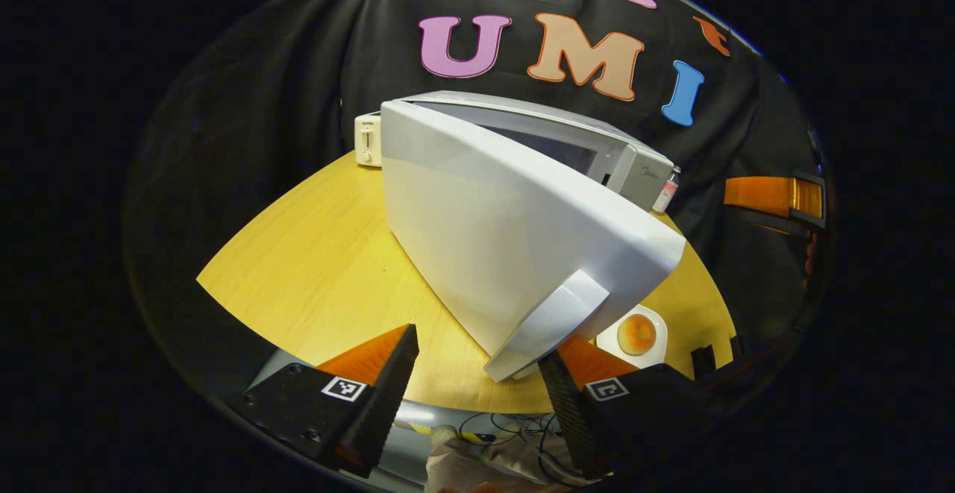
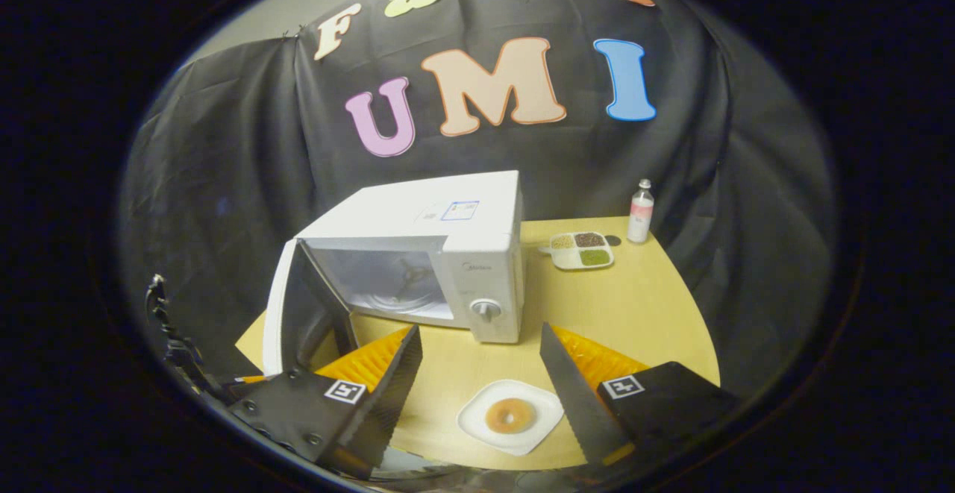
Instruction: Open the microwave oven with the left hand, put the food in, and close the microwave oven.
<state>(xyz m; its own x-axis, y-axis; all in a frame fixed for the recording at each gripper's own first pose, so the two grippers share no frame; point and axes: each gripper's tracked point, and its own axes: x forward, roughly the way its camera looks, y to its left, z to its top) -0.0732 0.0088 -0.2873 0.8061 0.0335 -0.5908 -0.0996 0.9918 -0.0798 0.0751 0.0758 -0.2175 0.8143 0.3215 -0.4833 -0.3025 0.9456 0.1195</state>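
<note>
In the left gripper view, the left gripper [image 1: 477, 374] sits at the bottom of the frame, fingers spread wide, holding nothing; the grey curved door handle [image 1: 548, 325] lies just above its right finger. The white microwave oven [image 1: 522, 202] fills the centre, its door [image 1: 492, 239] swung open toward the camera. In the right gripper view, the right gripper [image 2: 481, 374] is wide open and empty at the bottom. Between its fingers, on the yellow wooden table [image 2: 634, 306], a white square plate [image 2: 511, 417] holds a golden doughnut [image 2: 510, 415], in front of the open microwave cavity [image 2: 392, 284].
</note>
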